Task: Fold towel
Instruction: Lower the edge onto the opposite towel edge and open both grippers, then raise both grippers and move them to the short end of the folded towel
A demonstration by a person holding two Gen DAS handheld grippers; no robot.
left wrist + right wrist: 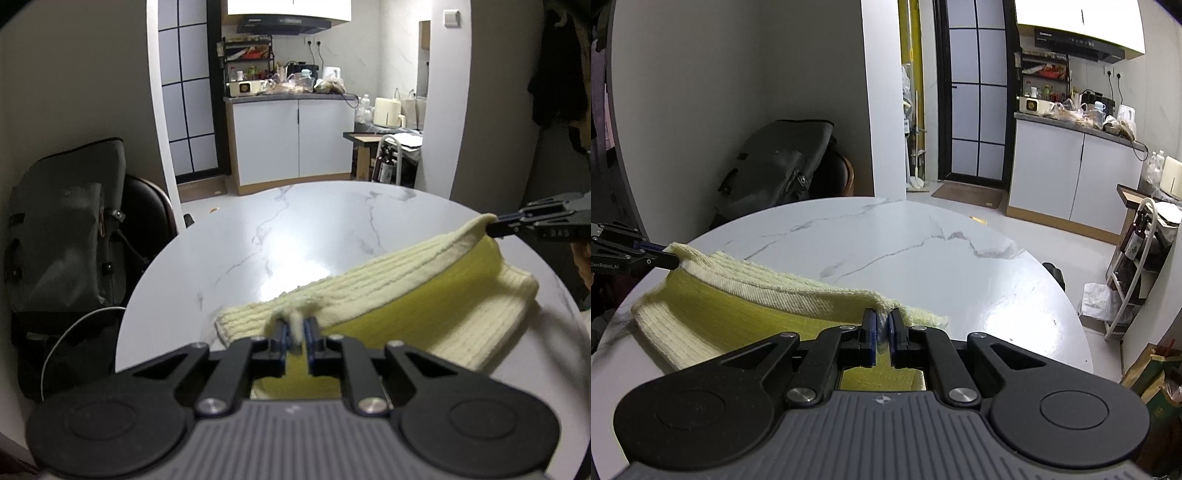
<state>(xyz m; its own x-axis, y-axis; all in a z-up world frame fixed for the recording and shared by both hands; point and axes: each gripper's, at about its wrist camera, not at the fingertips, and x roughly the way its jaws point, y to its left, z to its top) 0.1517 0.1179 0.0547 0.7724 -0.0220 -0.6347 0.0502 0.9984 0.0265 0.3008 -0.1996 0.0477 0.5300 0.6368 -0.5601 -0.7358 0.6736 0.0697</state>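
A pale yellow ribbed towel (406,295) lies folded over on the round white marble table (295,229). Its upper layer is lifted along one edge, showing a brighter yellow underside. My left gripper (295,325) is shut on the near left corner of that edge, with a tuft of cloth between the blue pads. My right gripper (491,227) pinches the other corner at the far right. In the right wrist view the towel (738,314) stretches from my right gripper (882,317), shut on its corner, to my left gripper (670,258) at the left edge. The lifted edge sags slightly between them.
The table (923,266) reaches beyond the towel to its curved far edge. A dark backpack (62,240) rests on a chair past the table's left side. White kitchen cabinets (291,140) and a rack with bottles (1137,258) stand further off.
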